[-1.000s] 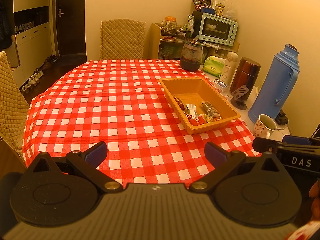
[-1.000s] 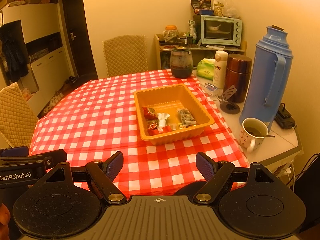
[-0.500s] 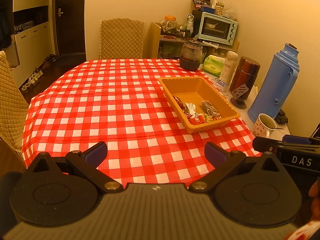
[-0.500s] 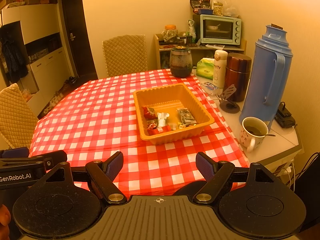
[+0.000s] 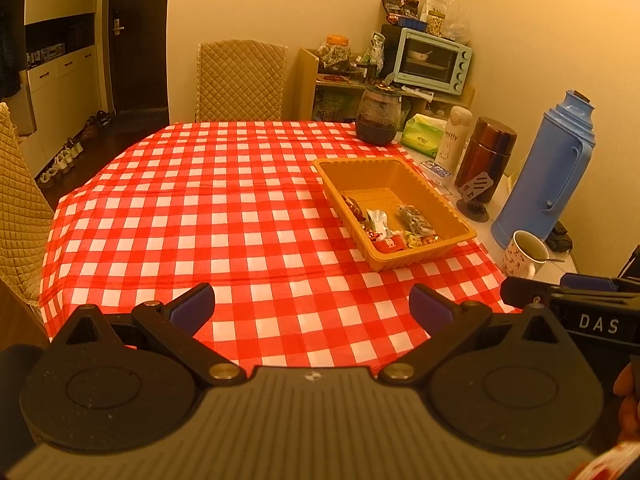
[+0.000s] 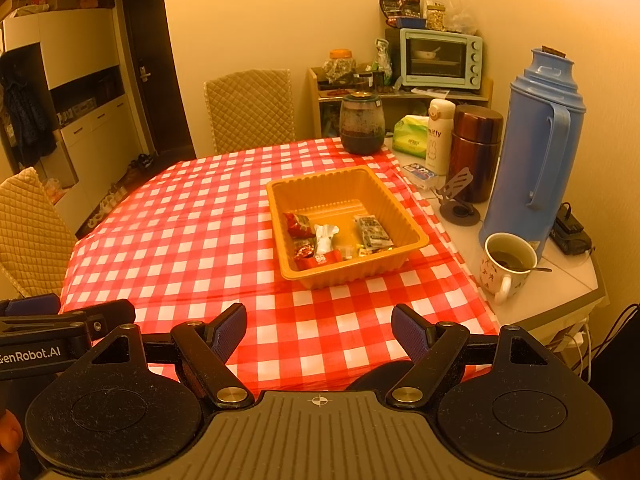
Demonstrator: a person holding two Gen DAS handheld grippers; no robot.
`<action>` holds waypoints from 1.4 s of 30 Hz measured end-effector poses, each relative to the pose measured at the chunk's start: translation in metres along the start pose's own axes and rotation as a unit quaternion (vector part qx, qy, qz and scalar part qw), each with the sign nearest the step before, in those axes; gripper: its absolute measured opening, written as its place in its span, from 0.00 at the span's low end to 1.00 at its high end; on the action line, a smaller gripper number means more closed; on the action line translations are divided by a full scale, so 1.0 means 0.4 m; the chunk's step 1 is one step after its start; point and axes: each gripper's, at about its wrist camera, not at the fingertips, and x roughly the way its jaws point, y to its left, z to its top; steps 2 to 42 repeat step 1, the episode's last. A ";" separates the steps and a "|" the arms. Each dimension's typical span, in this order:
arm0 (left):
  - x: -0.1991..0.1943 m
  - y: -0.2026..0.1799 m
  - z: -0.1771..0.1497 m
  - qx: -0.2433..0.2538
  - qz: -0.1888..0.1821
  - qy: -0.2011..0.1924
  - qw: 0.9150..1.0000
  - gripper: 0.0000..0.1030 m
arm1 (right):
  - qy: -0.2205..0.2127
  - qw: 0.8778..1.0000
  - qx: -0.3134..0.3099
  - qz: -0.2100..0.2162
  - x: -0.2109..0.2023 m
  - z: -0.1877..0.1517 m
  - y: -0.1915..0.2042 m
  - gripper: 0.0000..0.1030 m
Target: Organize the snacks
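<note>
Checked surface [image 6: 192, 220]: orange tray [image 6: 404, 216] of snacks [image 6: 332, 240] ahead; right tongs [image 6: 319, 330] nearer, left tongs [image 5: 312, 304] alongside, both released, empty

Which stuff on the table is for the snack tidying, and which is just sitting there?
For the job: the tray; the snacks in it.

Just sitting there: mug, blue flask, brown flask, white bottle, jar, tissues, oven.
</note>
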 end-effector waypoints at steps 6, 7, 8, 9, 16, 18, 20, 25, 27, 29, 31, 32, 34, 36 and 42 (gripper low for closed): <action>0.001 0.002 0.002 -0.001 -0.001 0.001 1.000 1.00 | 0.000 1.000 0.001 0.000 0.000 -0.001 0.000 0.77; 0.001 0.002 0.002 -0.001 -0.001 0.001 1.000 1.00 | 0.000 1.000 0.001 0.000 0.000 -0.001 0.000 0.77; 0.001 0.002 0.002 -0.001 -0.001 0.001 1.000 1.00 | 0.000 1.000 0.001 0.000 0.000 -0.001 0.000 0.77; 0.001 0.002 0.002 -0.001 -0.001 0.001 1.000 1.00 | 0.000 1.000 0.001 0.000 0.000 -0.001 0.000 0.77; 0.001 0.002 0.002 -0.001 -0.001 0.001 1.000 1.00 | 0.000 1.000 0.001 0.000 0.000 -0.001 0.000 0.77; 0.001 0.002 0.002 -0.001 -0.001 0.001 1.000 1.00 | 0.000 1.000 0.001 0.000 0.000 -0.001 0.000 0.77; 0.001 0.002 0.002 -0.001 -0.001 0.001 1.000 1.00 | 0.000 1.000 0.001 0.000 0.000 -0.001 0.000 0.77; 0.001 0.002 0.002 -0.001 -0.001 0.001 1.000 1.00 | 0.000 1.000 0.001 0.000 0.000 -0.001 0.000 0.77; 0.001 0.002 0.002 -0.001 -0.001 0.001 1.000 1.00 | 0.000 1.000 0.001 0.000 0.000 -0.001 0.000 0.77; 0.001 0.002 0.002 -0.001 -0.001 0.001 1.000 1.00 | 0.000 1.000 0.001 0.000 0.000 -0.001 0.000 0.77; 0.001 0.002 0.002 -0.001 -0.001 0.001 1.000 1.00 | 0.000 1.000 0.001 0.000 0.000 -0.001 0.000 0.77; 0.001 0.002 0.002 -0.001 -0.001 0.001 1.000 1.00 | 0.000 1.000 0.001 0.000 0.000 -0.001 0.000 0.77; 0.001 0.002 0.002 -0.001 -0.001 0.001 1.000 1.00 | 0.000 1.000 0.001 0.000 0.000 -0.001 0.000 0.77; 0.001 0.002 0.002 -0.001 -0.001 0.001 1.000 1.00 | 0.000 1.000 0.001 0.000 0.000 -0.001 0.000 0.77; 0.001 0.002 0.002 -0.001 -0.001 0.001 1.000 1.00 | 0.000 1.000 0.001 0.000 0.000 -0.001 0.000 0.77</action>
